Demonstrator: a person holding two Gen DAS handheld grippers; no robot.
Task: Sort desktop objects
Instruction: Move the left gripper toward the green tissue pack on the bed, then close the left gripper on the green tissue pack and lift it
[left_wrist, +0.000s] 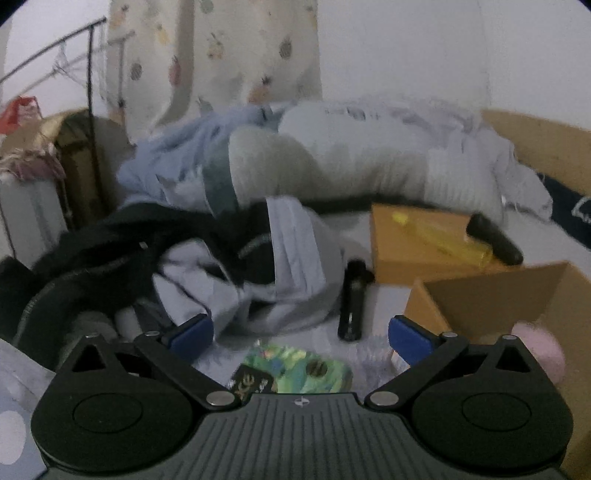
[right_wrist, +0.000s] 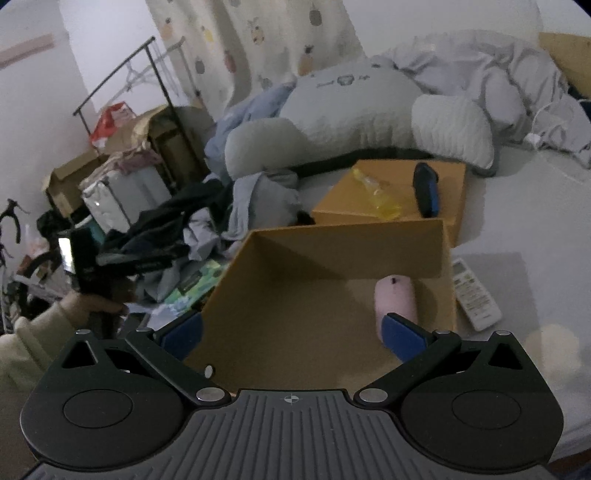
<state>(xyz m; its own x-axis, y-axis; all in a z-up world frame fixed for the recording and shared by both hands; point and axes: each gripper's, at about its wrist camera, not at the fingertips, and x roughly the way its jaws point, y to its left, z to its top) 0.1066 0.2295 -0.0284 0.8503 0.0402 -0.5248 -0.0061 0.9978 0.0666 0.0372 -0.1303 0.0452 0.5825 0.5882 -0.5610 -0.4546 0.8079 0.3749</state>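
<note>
My left gripper (left_wrist: 300, 334) is open and empty, low over the bed. Below it lies a green printed packet (left_wrist: 295, 371); a black cylinder (left_wrist: 352, 301) lies just ahead. My right gripper (right_wrist: 291, 328) is open and empty above an open cardboard box (right_wrist: 332, 243) that holds a pink mouse (right_wrist: 395, 295). The box (left_wrist: 491, 295) and the pink mouse (left_wrist: 543, 347) also show in the left wrist view. Behind it a closed brown box (right_wrist: 391, 184) carries a yellow bottle (right_wrist: 376, 192) and a black-and-blue object (right_wrist: 426, 190).
A white remote (right_wrist: 474, 293) lies right of the open box. Piled clothes (right_wrist: 207, 218) sit left of it, a large pillow (right_wrist: 354, 110) and a crumpled quilt (right_wrist: 498, 70) behind. The other hand holds its gripper (right_wrist: 81, 258) at left. A clothes rack (right_wrist: 147, 74) stands by the wall.
</note>
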